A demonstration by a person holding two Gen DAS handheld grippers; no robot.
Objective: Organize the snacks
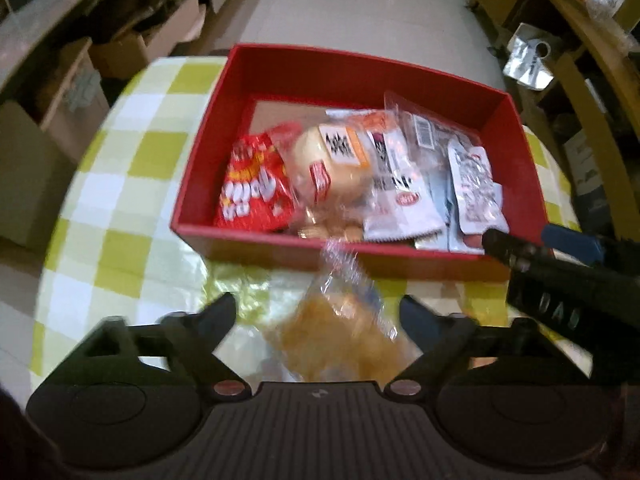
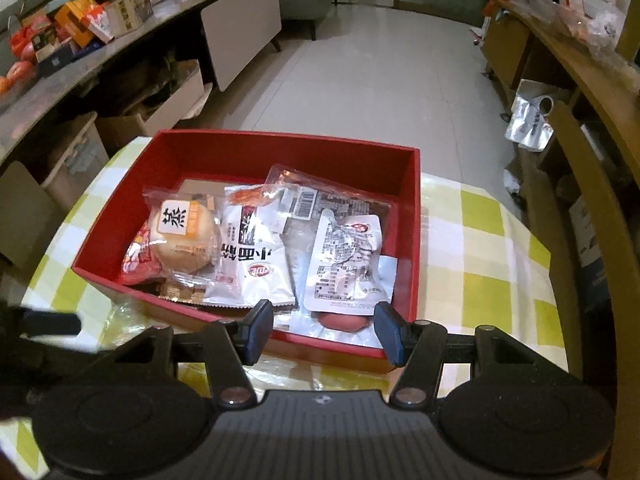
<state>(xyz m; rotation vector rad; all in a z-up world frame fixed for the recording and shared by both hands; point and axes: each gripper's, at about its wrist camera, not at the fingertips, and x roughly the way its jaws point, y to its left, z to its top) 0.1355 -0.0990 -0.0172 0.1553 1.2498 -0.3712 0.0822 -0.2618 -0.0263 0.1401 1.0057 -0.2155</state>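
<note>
Your left claw (image 1: 318, 312) stood wide apart, clear-wrapped pastry (image 1: 340, 332) between jaws but unpressed, on worktop (image 1: 120, 208) just before red box (image 1: 360, 68). Box already held red bag (image 1: 252, 188), bun (image 2: 182, 242), white packets (image 2: 252, 264). Your right claw (image 2: 324, 330) hovered over box's near-right corner, jaws partly apart, empty. Judged step: pastry remained unboxed. Next: regrip pastry, lift over near wall, drop inside.

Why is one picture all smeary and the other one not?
Left wrist view: the wrapped pastry between the tongs and the snacks in the red box look smeared, like motion blur. Right wrist view: sharp, with glare on the silver packet; both bend straight edges.
</note>
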